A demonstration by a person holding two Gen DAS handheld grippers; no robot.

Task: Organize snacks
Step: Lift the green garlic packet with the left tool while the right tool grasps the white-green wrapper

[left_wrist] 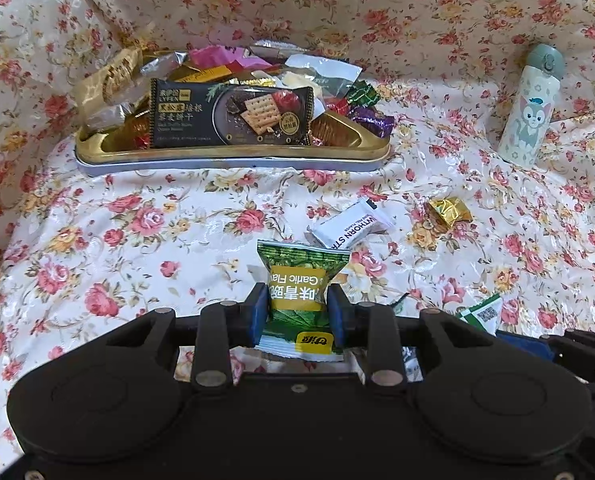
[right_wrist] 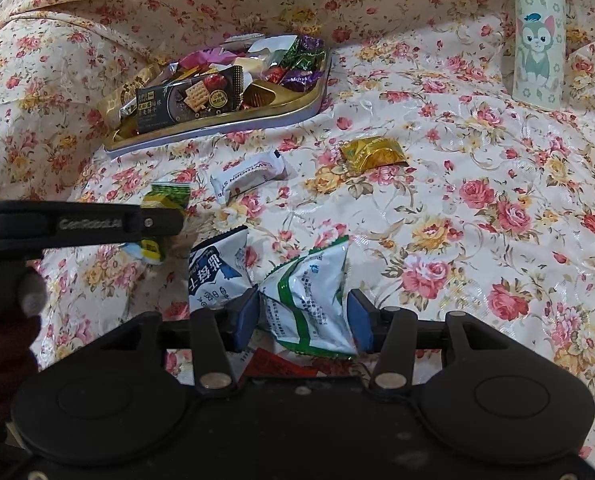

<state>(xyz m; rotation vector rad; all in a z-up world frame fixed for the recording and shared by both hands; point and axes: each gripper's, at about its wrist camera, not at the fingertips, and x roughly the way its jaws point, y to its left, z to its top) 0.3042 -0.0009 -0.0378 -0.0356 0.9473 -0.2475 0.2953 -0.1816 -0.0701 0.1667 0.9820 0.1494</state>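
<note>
Green garlic-flavour packet sits clamped between the blue pads of the left gripper, long axis running away from the camera toward the gold tray, print upside down. Right gripper has its pads pressed on a white-and-green packet, crumpled, tilted w/ its top corner up-right; a white-and-blue packet lies just left of it. Tray is piled w/ snacks, incl. a black cracker pack lying crosswise. Gold candy and white bar lie loose on the floral cloth.
</note>
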